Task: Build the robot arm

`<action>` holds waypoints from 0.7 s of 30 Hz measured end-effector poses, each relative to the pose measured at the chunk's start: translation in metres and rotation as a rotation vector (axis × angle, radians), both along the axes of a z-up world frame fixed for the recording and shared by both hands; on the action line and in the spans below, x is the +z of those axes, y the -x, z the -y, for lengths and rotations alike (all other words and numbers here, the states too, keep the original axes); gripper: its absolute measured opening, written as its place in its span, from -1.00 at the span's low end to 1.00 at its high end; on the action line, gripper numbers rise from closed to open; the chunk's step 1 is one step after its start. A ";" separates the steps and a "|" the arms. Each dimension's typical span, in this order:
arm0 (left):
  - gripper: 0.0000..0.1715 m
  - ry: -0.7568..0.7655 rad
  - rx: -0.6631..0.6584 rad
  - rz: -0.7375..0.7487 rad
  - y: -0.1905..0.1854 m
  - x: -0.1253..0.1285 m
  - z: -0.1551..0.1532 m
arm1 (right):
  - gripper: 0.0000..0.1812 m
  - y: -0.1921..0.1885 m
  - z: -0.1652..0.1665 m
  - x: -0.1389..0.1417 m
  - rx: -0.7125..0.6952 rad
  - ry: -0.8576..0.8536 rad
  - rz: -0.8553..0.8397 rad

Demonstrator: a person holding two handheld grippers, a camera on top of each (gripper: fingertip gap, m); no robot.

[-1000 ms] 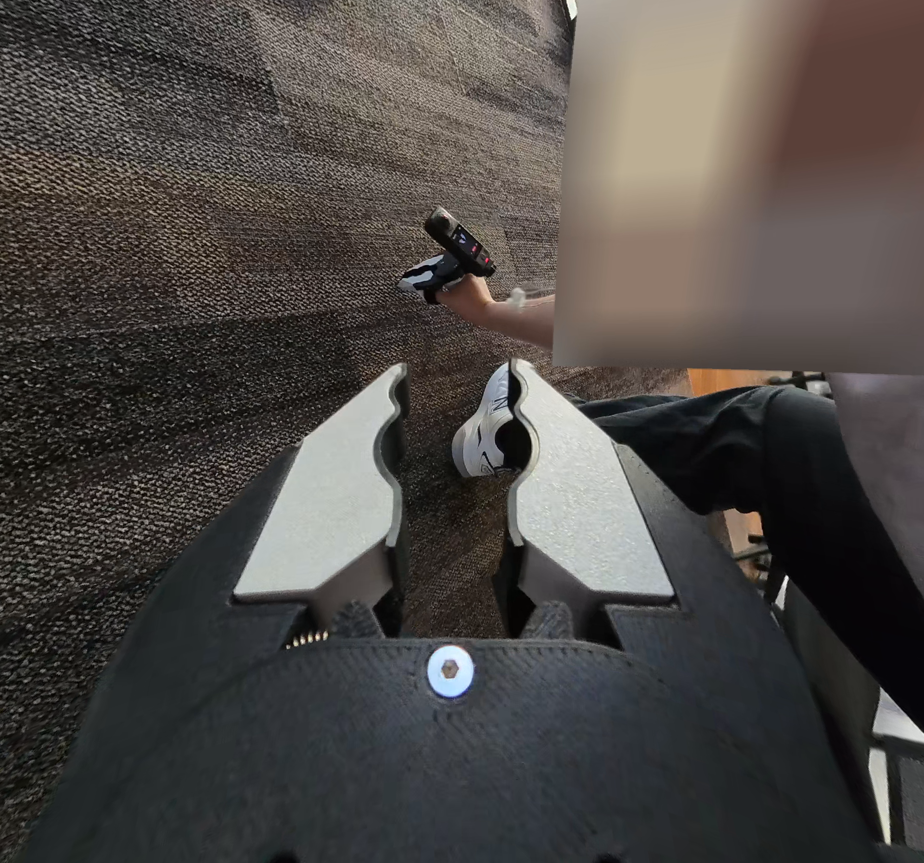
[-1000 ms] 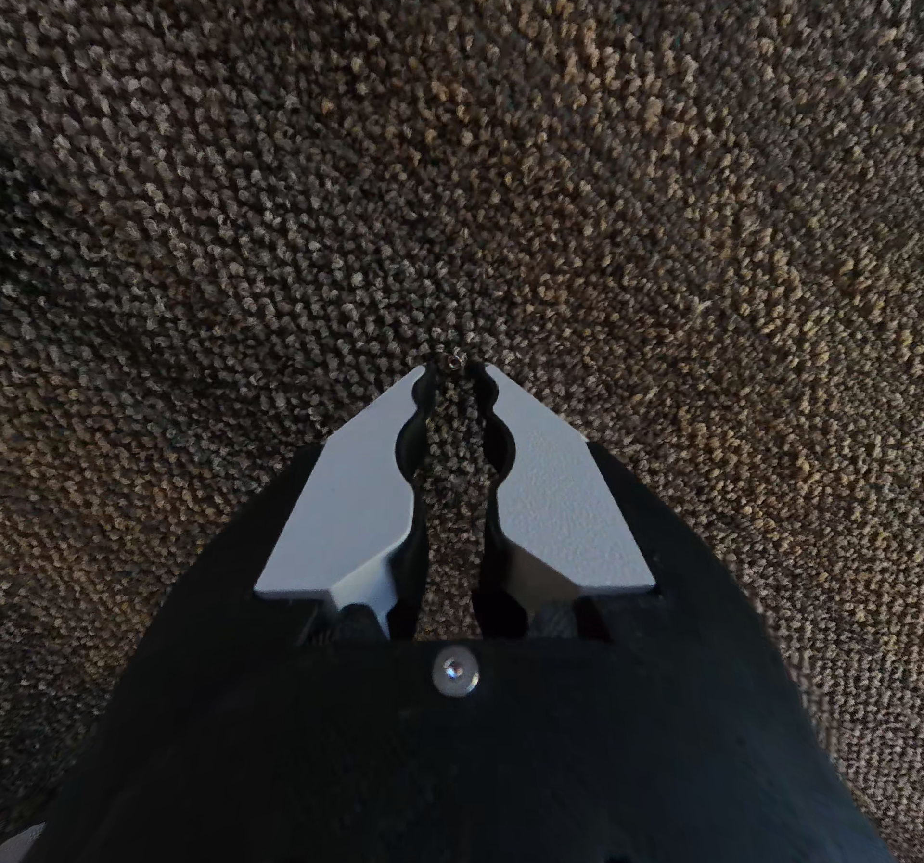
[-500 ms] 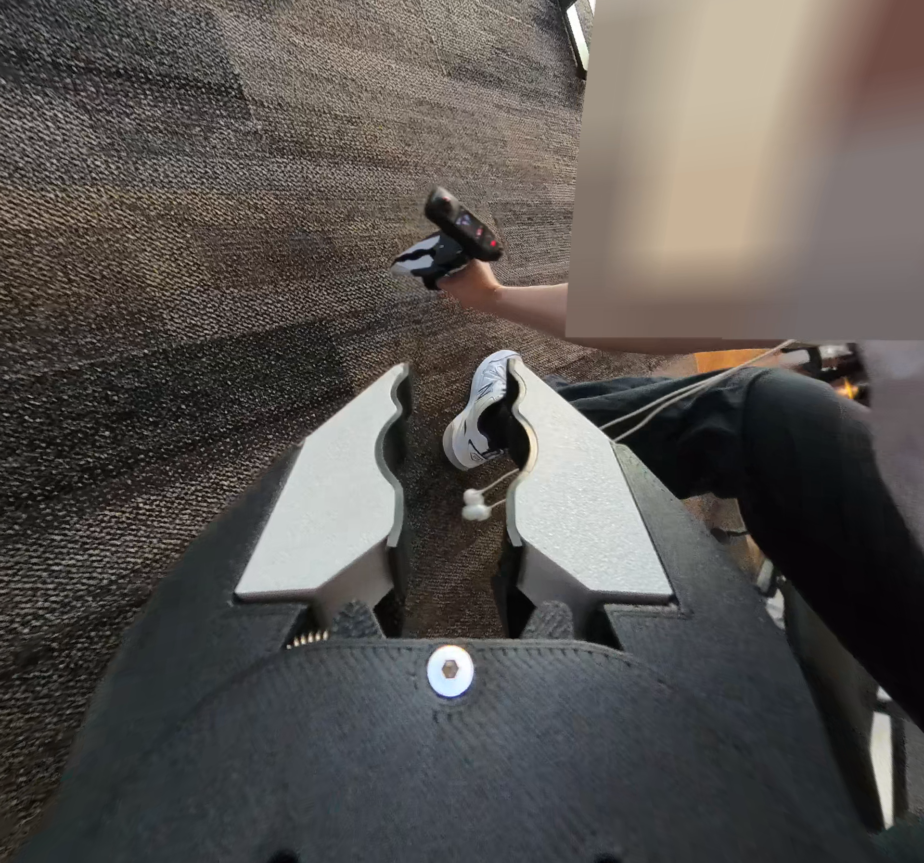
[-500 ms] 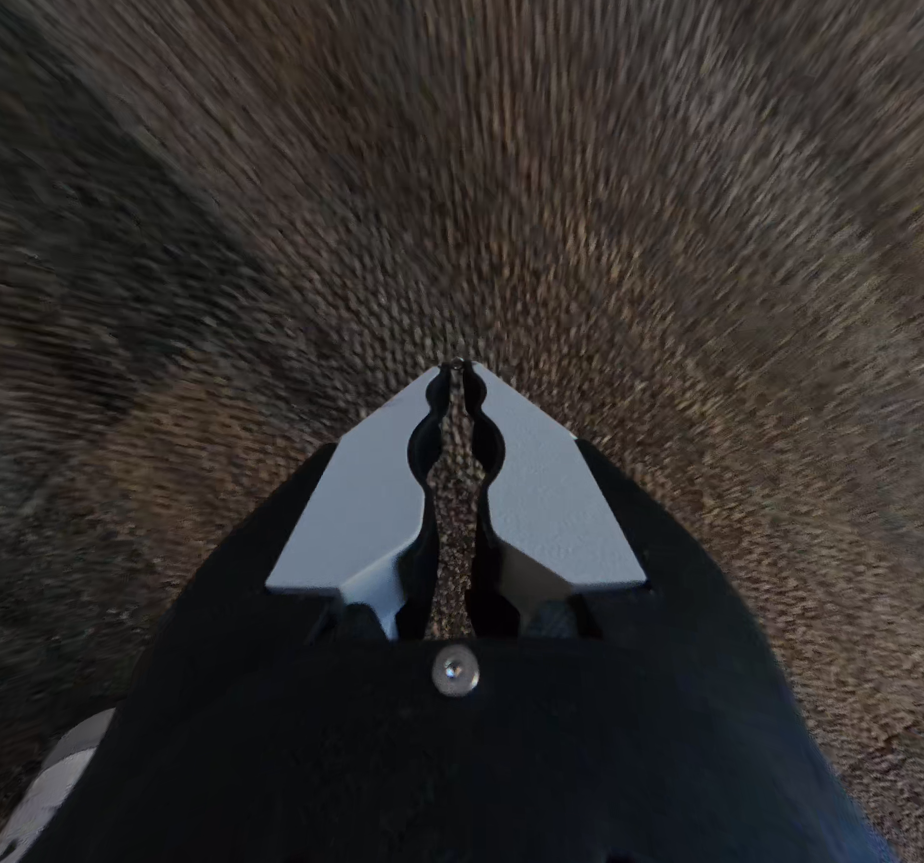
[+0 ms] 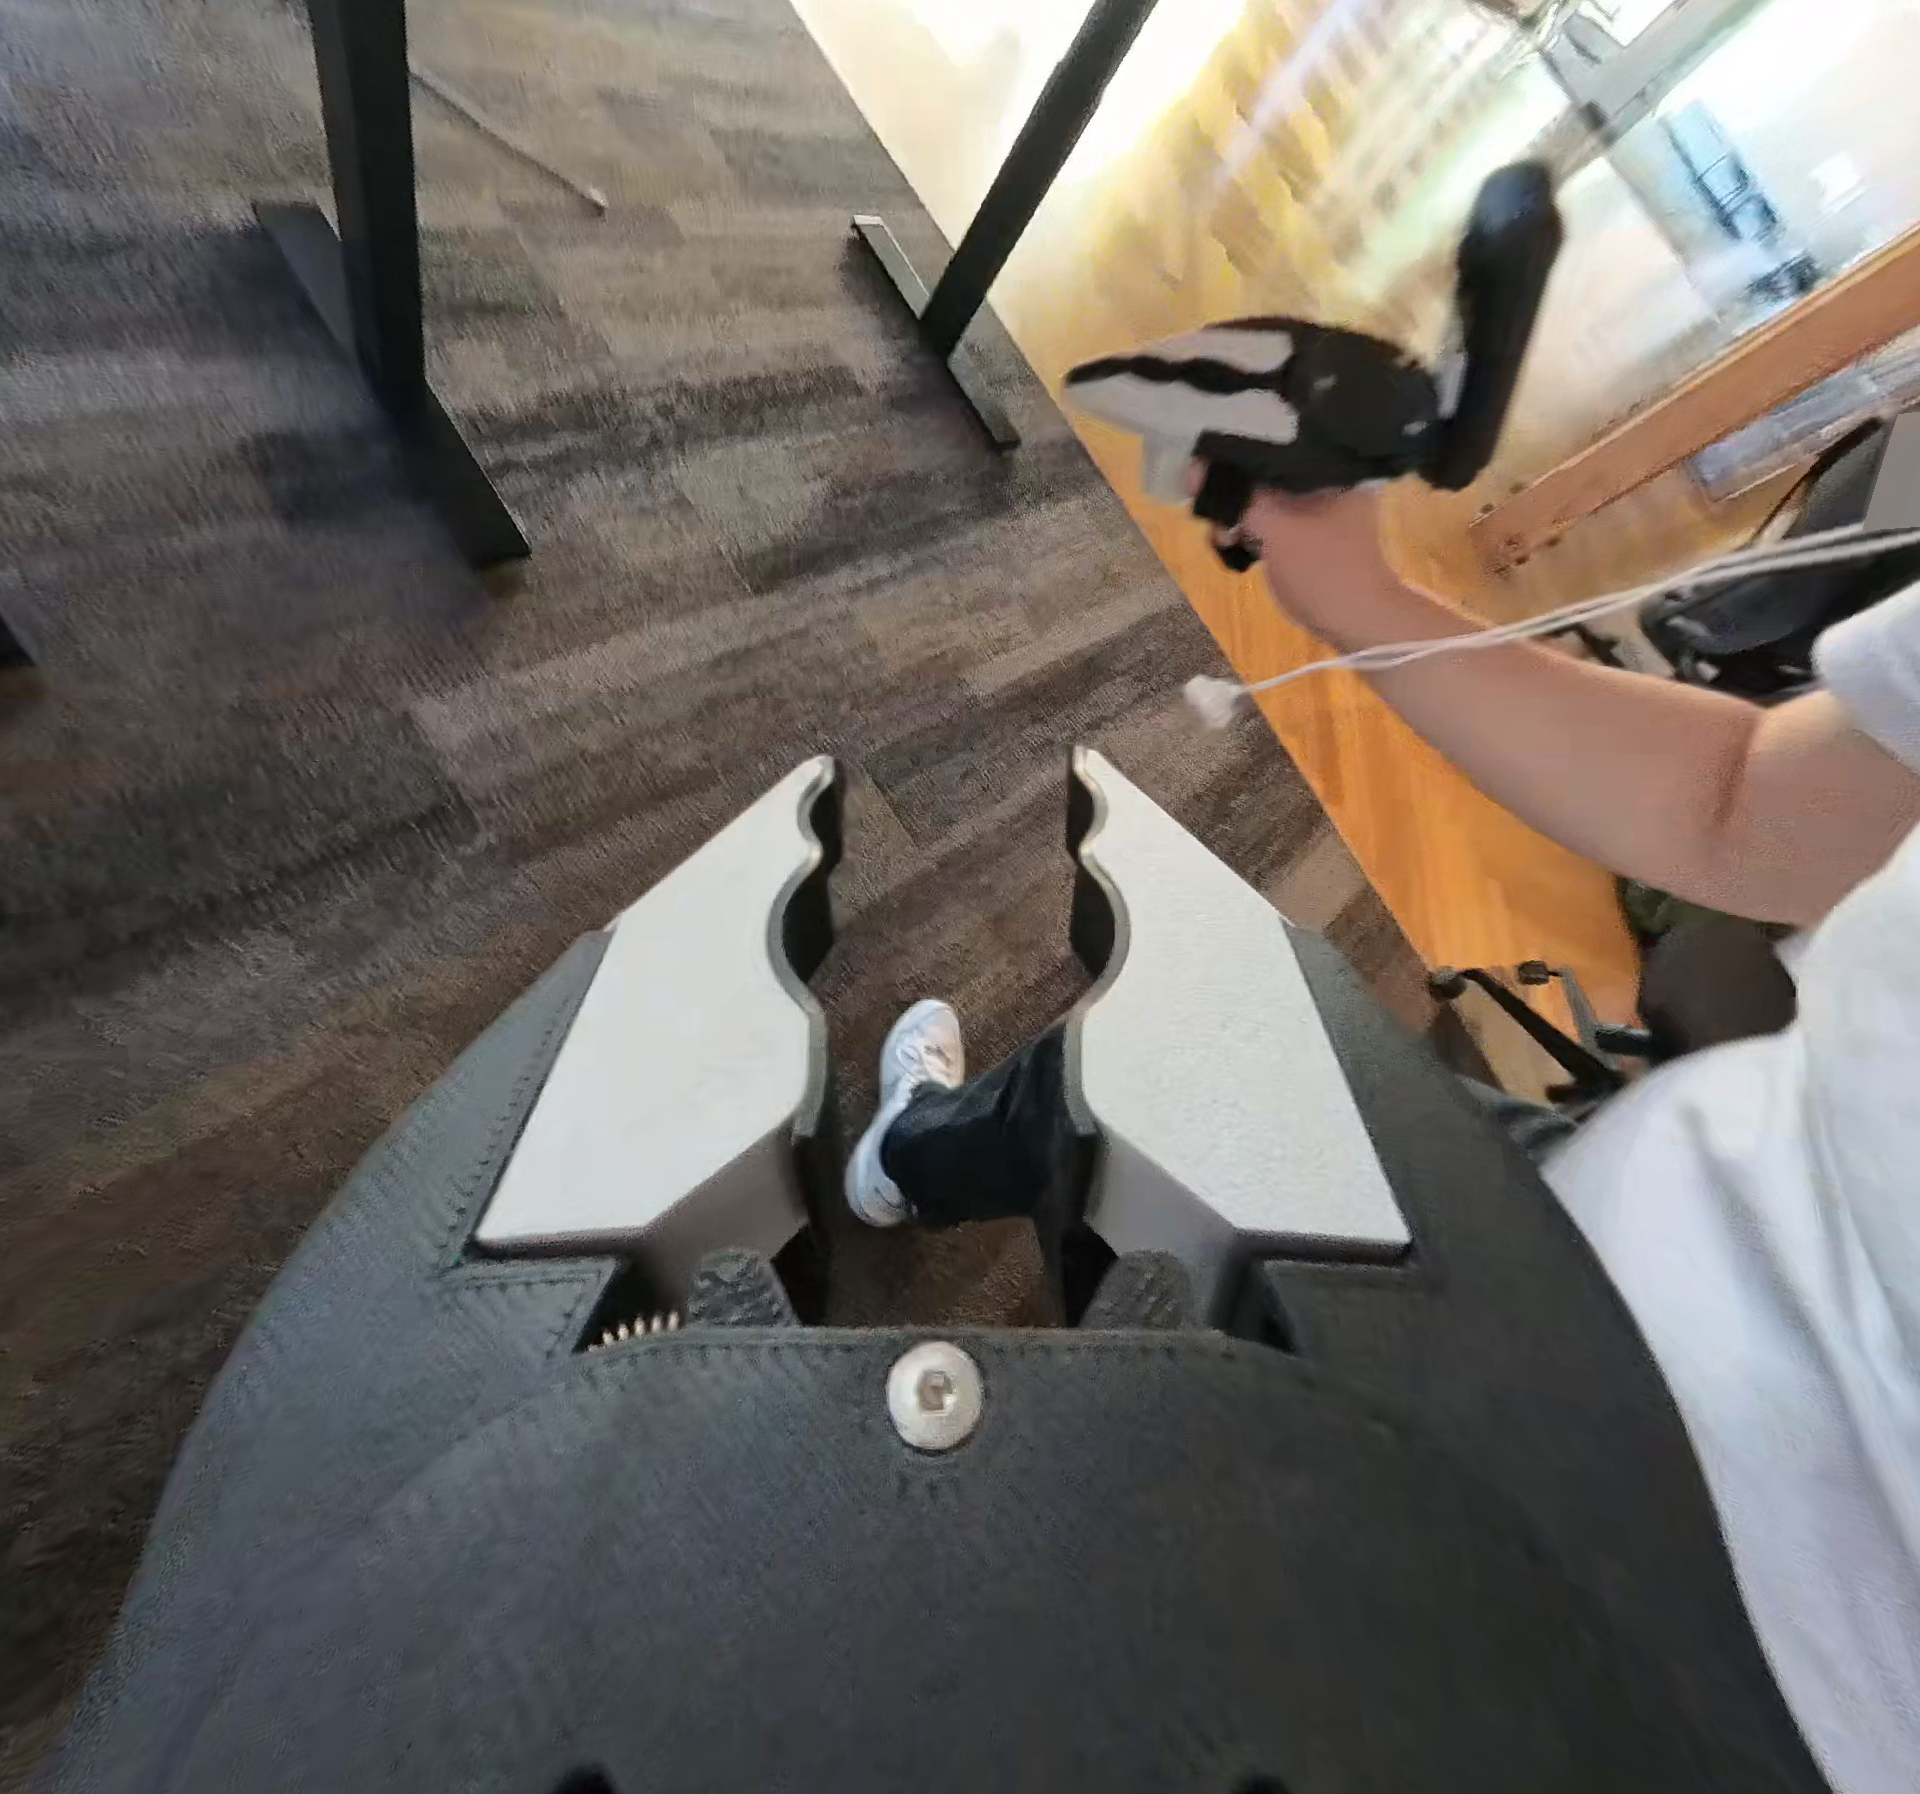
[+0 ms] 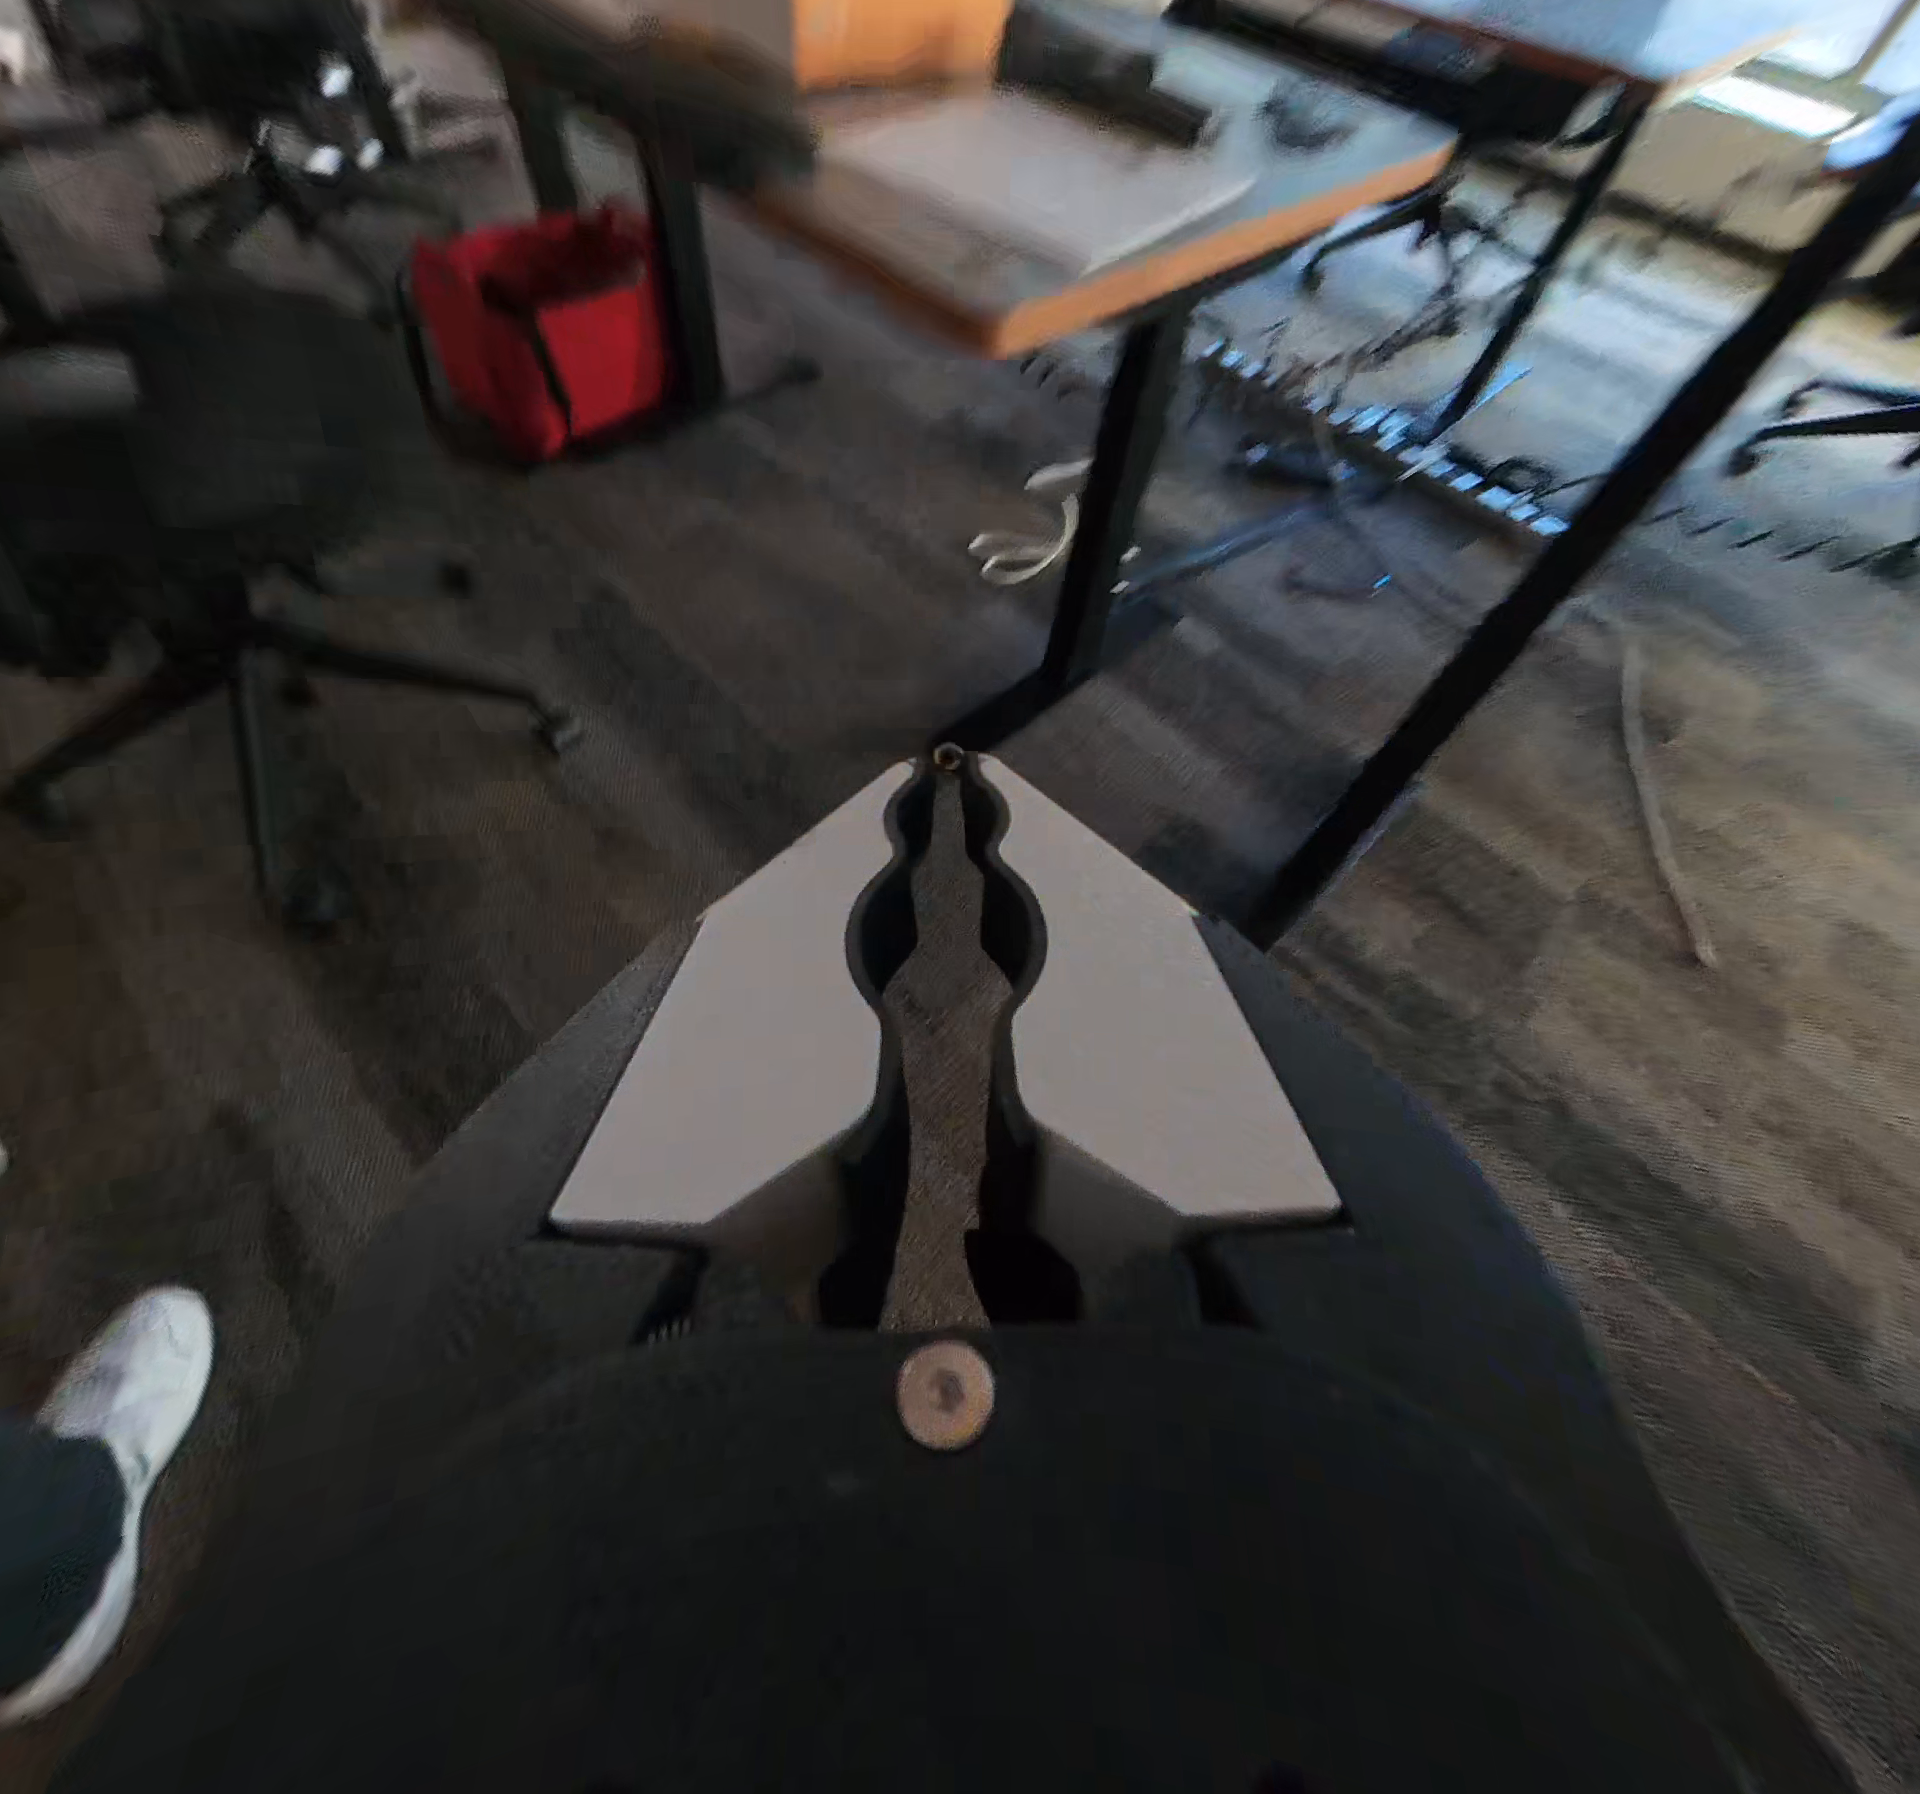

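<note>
My right gripper (image 6: 948, 765) is shut, and a tiny round metal piece (image 6: 945, 756), like a small screw or nut, is pinched at its very tips, held high above the dark carpet (image 6: 644, 664). In the left wrist view the same gripper (image 5: 1086, 380) shows at upper right, held in a person's hand (image 5: 1314, 549) with the arm stretched out. My left gripper (image 5: 951, 780) is open and empty, in the air over the carpet (image 5: 623, 518). The person's white shoe (image 5: 906, 1100) shows far below between its fingers (image 5: 675, 1006).
A wooden desk (image 6: 1164, 284) on black legs (image 6: 1107, 518) stands ahead, with a red bag (image 6: 540, 326) and an office chair (image 6: 208, 539) at left and cables (image 6: 1382, 477) on the floor. A white cord (image 5: 1558, 617) hangs across the arm. Black desk legs (image 5: 364, 134) rise at upper left. The gap from one gripper's tips to the other's is roughly 30 cm.
My right gripper closed on the small metal piece at the carpet and lifted it high, and its view now shows the room. My left gripper also rose and tilted up.
</note>
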State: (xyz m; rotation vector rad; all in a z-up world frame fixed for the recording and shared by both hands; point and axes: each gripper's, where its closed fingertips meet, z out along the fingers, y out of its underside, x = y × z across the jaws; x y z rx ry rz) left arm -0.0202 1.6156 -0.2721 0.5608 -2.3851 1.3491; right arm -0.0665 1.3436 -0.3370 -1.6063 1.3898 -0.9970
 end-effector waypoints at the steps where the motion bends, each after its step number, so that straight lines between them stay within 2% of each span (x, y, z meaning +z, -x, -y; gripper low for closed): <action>1: -0.46 0.003 -0.002 0.032 -0.003 0.028 0.012 | -0.95 0.004 0.019 0.043 -0.030 -0.008 0.035; 3: -0.45 0.066 -0.005 0.058 -0.009 0.081 0.039 | -0.96 0.010 0.057 0.119 -0.070 0.015 0.104; 5: -0.48 0.139 -0.024 0.036 -0.016 0.124 0.066 | -0.95 0.012 0.095 0.182 -0.118 0.083 0.149; 7: -0.47 0.162 -0.064 0.019 -0.025 0.151 0.089 | -0.95 0.012 0.126 0.237 -0.145 0.151 0.202; 9: -0.45 0.145 -0.110 0.057 -0.038 0.165 0.106 | -0.96 0.008 0.155 0.275 -0.174 0.230 0.210; 14: -0.44 0.101 -0.249 0.123 -0.082 0.167 0.144 | -0.95 -0.017 0.205 0.331 -0.250 0.354 0.184; 17: -0.42 0.117 -0.373 0.158 -0.119 0.172 0.170 | -0.95 -0.036 0.213 0.357 -0.313 0.362 0.184; 21: -0.44 0.138 -0.525 0.340 -0.190 0.182 0.223 | -0.95 -0.053 0.215 0.375 -0.412 0.377 0.180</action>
